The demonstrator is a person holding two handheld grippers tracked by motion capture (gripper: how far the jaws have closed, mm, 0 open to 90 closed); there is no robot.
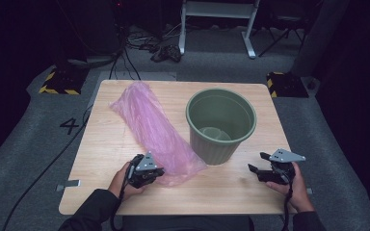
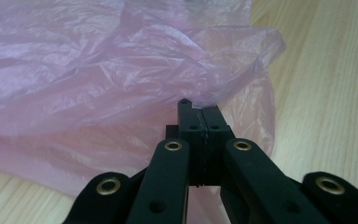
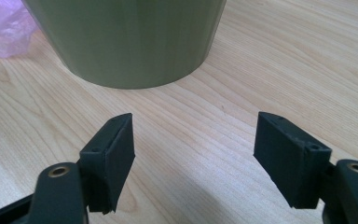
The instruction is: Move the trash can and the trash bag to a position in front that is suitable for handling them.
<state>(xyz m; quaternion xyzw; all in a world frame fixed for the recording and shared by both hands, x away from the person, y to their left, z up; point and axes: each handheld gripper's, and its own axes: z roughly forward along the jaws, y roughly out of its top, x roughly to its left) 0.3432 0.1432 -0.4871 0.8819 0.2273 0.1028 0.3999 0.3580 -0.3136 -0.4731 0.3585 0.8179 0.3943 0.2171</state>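
L tool [image 1: 160, 172] pinches pink bag [image 1: 149, 122], lying diagonally far-left to near-right.

1. The plastic bag [image 1: 151, 127] lies slantwise on the wooden table [image 1: 106, 144], from the far left toward the near middle.
2. The bucket [image 1: 220, 125] stands upright on the table, right of the bag; the bag's near end lies just beside its base.
3. The left gripper [image 1: 156, 173] sits at the bag's near end, its jaws pinching a fold of the film.
4. The right gripper [image 1: 257, 171] is near the table's right front edge, right of the bucket and apart from it.
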